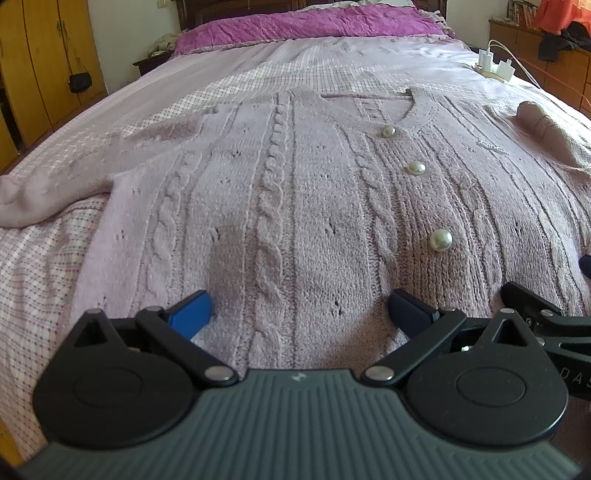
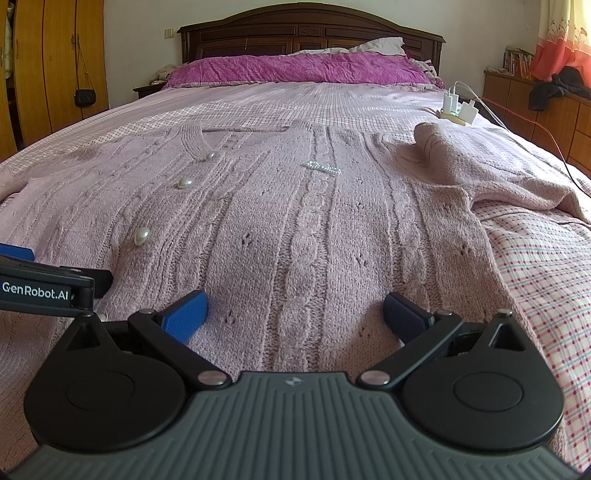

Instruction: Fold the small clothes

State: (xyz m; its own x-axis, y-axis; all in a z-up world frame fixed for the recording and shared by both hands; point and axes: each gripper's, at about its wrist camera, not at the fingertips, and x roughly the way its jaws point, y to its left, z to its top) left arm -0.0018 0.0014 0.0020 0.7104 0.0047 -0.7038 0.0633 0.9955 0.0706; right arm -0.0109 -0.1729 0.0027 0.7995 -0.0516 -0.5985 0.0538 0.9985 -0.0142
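Both the left gripper (image 1: pixel 301 308) and right gripper (image 2: pixel 295 310) hover with fingers spread above the cardigan (image 1: pixel 314 206) laid flat on the bed (image 1: pixel 44 258), near its hem.

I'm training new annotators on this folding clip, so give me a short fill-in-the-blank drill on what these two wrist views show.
1. The pink cable-knit cardigan lies spread flat on the ____.
2. The jaws of the left gripper and of the right gripper are both ____.
3. The cardigan's front closes with round, pearl-like ____.
4. The quilt folded by the headboard is ____ in colour.

Missing words: bed; open; buttons; magenta
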